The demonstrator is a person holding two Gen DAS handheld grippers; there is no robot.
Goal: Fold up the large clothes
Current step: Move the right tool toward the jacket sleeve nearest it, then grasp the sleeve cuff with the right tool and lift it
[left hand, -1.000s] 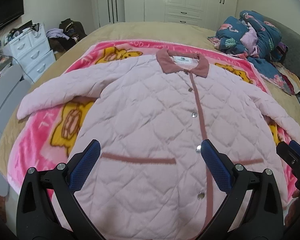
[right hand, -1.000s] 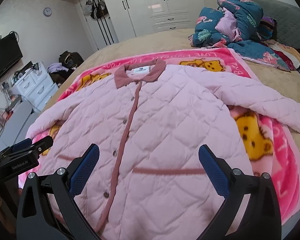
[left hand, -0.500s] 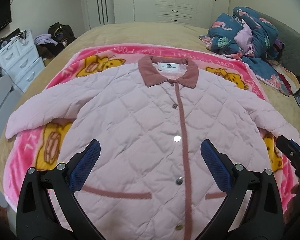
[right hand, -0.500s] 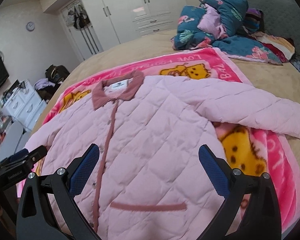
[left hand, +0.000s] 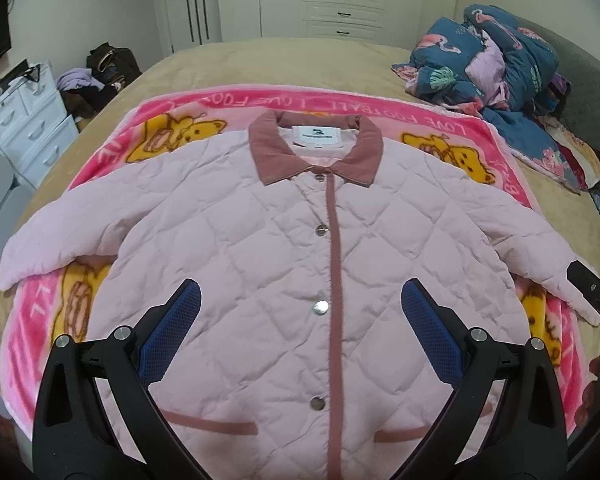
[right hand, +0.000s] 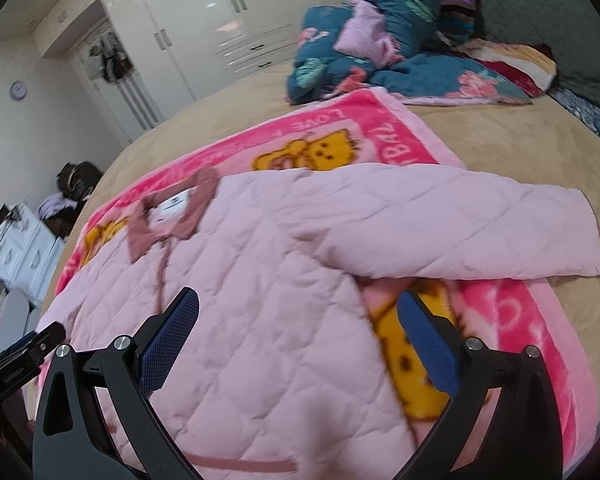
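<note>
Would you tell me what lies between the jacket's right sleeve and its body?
In the right wrist view, a wedge of the pink bear-print blanket shows between the quilted jacket body and its outstretched sleeve; nothing else lies there.

Quilted jacket (left hand: 260, 248): pale pink padded cloth, matt, stitched in diamonds; collar (left hand: 274, 148) a duller rose, finely ribbed like corduroy; snaps (left hand: 321, 307) shiny metal.

Blanket (left hand: 440, 120): plush fleece, hot pink, fuzzy nap (printed bears in yellow).

Bedspread (right hand: 500, 144): tan cloth, soft and matt.

Left gripper (left hand: 300, 312): matt black plastic arms, blue pads with a fine mesh texture, bright metal screw heads.

Right gripper (right hand: 298, 316): same make and finish.

Wardrobe doors (right hand: 188, 28): white, high gloss, reflecting light.

Drawer unit (left hand: 24, 128): white, smooth, looks plastic.
</note>
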